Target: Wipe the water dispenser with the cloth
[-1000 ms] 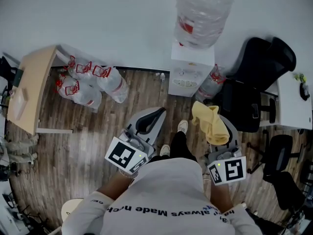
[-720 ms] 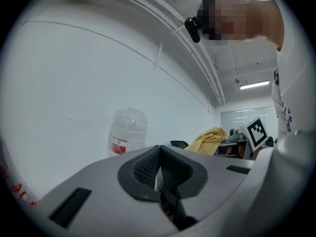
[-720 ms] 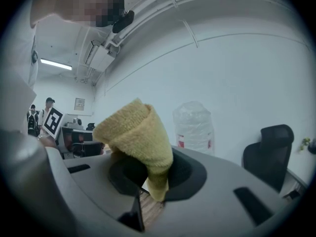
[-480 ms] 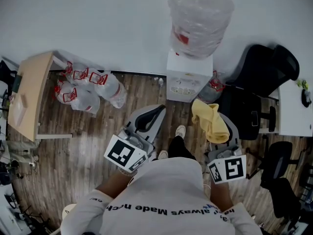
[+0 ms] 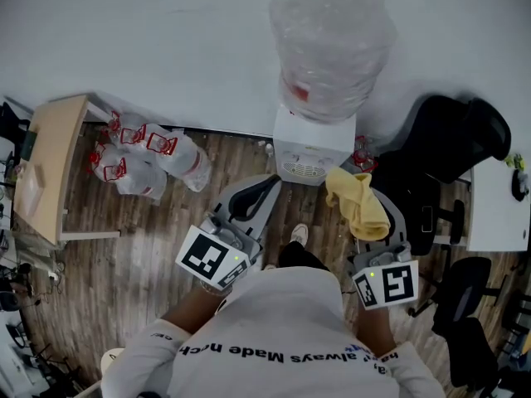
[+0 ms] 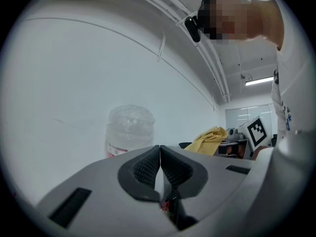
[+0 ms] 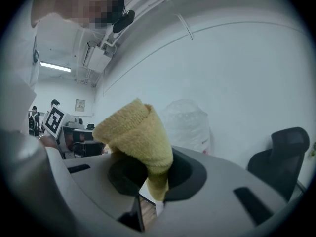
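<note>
A white water dispenser (image 5: 312,149) stands against the wall with a big clear bottle (image 5: 328,46) on top. The bottle (image 6: 130,130) shows ahead in the left gripper view and the bottle (image 7: 190,124) in the right gripper view. My right gripper (image 5: 365,222) is shut on a yellow cloth (image 5: 357,203), which bunches up over the jaws (image 7: 139,141), close to the dispenser's right front corner. My left gripper (image 5: 251,207) is shut with nothing in it, a little in front of the dispenser's left side; its pads (image 6: 148,168) touch.
Black office chairs (image 5: 452,143) crowd the right side. A spare bottle (image 5: 362,156) leans beside the dispenser. Clear bags with red handles (image 5: 149,154) lie left of it, next to a wooden table (image 5: 46,168). A white desk (image 5: 499,206) is at far right.
The person has stepped closer to the dispenser: it and the bottle grow larger and nearer in the head view. Both grippers keep their pose, cloth still held.
</note>
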Demonstrator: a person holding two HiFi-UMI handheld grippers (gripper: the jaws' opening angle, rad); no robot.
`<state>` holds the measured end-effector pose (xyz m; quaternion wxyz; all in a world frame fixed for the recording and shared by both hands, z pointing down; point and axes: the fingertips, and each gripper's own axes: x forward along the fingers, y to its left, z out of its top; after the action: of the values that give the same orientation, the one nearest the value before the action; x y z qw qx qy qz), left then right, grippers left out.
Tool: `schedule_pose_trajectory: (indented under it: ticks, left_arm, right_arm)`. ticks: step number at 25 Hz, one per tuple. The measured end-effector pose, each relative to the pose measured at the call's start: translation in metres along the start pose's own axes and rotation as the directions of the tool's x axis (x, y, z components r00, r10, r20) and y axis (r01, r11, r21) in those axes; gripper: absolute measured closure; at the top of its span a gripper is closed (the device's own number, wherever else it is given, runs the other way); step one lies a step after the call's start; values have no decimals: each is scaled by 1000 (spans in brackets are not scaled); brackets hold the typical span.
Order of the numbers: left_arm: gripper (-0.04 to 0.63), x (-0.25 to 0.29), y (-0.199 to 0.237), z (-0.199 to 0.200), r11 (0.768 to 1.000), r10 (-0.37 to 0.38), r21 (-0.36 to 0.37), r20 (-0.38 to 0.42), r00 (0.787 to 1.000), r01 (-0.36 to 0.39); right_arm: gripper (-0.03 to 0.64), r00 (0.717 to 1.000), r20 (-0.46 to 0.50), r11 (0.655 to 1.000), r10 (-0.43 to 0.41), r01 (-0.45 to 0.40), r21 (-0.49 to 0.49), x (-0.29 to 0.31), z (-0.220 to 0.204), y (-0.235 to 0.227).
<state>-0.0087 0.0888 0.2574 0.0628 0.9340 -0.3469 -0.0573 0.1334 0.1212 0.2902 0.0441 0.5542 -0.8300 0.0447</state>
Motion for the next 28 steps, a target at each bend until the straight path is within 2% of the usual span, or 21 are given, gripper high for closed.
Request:
schedule_pose_trajectory:
  ticks: [14, 21, 28]
  left_arm:
    - [575, 89, 17, -4, 1000, 28, -2, -4, 1000, -28]
    - [575, 102, 30, -4, 999, 38, -1, -2, 999, -38]
    - [575, 100, 56, 3, 999, 36, -11, 6, 999, -36]
  right_arm:
    - [549, 999, -3, 999, 32, -32, 0, 45, 7, -78]
    - [549, 999, -4, 999, 43, -43, 8, 62, 7, -86]
    - [549, 998, 7, 998, 57, -57, 0, 87, 17, -71]
